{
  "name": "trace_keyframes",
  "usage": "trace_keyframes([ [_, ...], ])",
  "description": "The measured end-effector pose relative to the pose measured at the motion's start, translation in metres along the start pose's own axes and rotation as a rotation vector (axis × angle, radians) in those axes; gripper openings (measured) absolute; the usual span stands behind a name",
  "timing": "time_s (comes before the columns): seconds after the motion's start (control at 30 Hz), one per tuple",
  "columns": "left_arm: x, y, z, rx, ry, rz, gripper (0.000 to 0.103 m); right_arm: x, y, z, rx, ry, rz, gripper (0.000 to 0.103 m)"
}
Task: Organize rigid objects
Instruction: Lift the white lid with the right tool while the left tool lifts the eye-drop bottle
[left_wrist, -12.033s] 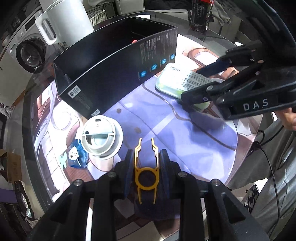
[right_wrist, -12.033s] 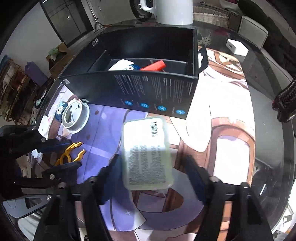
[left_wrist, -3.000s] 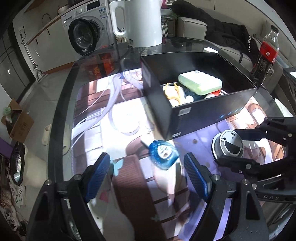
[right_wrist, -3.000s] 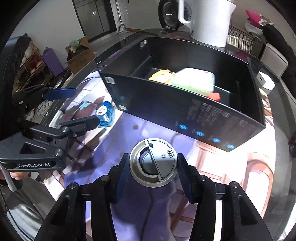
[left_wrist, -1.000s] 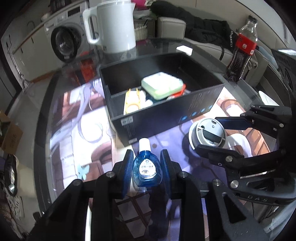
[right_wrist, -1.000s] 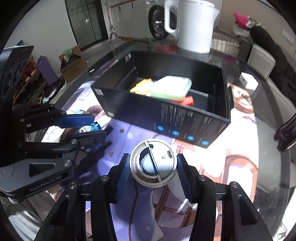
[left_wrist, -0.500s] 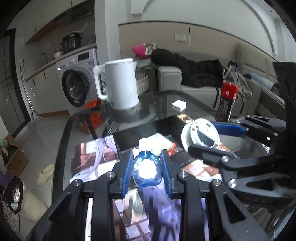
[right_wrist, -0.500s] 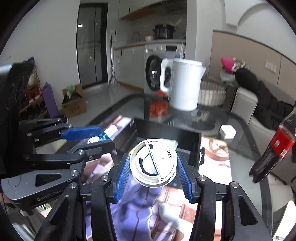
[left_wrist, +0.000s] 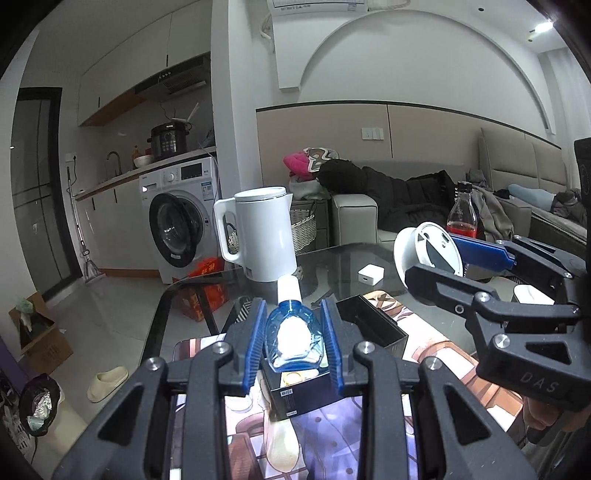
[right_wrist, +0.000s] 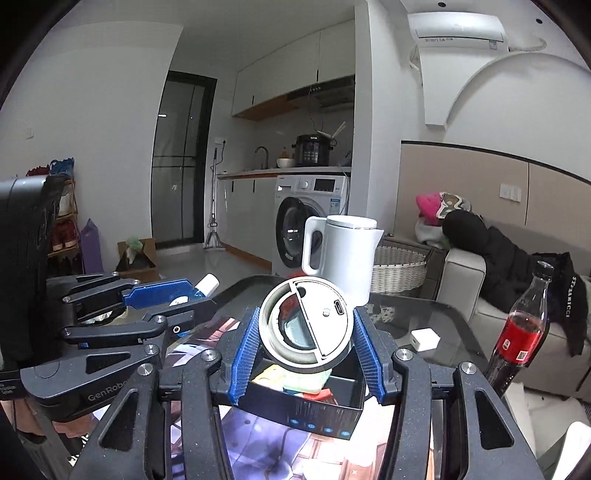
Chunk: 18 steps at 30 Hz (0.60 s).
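The left tool (left_wrist: 293, 341) is clamped narrowly on a small blue translucent plastic bottle with a white cap (left_wrist: 293, 334), its blue ribbed pads (left_wrist: 255, 345) pressing both flanks and the cap pointing away from the camera. The bottle is held in the air, off the worktop (left_wrist: 424, 317), in front of and above the near end of the open black rectangular cardboard box (left_wrist: 373, 330) that stands on the glass worktop over a printed purple and brown mat (left_wrist: 443, 354). The right tool (right_wrist: 306, 328) is set at a middling width and grips a round white and grey plastic device with a half-moon cover and a small port (right_wrist: 306, 326), tilted on edge, also raised in the air just above the box's near long wall (right_wrist: 317, 411). Inside the box lie a pale green flat case (right_wrist: 306, 378), something yellow (right_wrist: 267, 373) and something red (right_wrist: 321, 395). Beyond the box stands a tall white plastic kettle with a handle (left_wrist: 260, 232), upright on the worktop's far edge. To the right of the box stands a clear plastic bottle of red drink (right_wrist: 521, 332), and between it and the kettle sits a small white square block (right_wrist: 424, 339). In the right wrist view the left tool shows to the left of the box at about the same height.
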<state>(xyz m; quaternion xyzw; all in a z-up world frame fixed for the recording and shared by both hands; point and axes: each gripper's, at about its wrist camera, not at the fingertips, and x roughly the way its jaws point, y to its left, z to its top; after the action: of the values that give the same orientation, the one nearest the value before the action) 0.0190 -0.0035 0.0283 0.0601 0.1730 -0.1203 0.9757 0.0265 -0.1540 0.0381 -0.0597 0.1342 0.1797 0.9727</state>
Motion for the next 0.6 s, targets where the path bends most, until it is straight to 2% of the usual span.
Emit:
trace_keyframes([
  [0.6,0.006,0.002,0.012,-0.049,-0.033,0.006,0.027,0.001,-0.006,0.007,0.016,-0.029,0.005,0.05],
])
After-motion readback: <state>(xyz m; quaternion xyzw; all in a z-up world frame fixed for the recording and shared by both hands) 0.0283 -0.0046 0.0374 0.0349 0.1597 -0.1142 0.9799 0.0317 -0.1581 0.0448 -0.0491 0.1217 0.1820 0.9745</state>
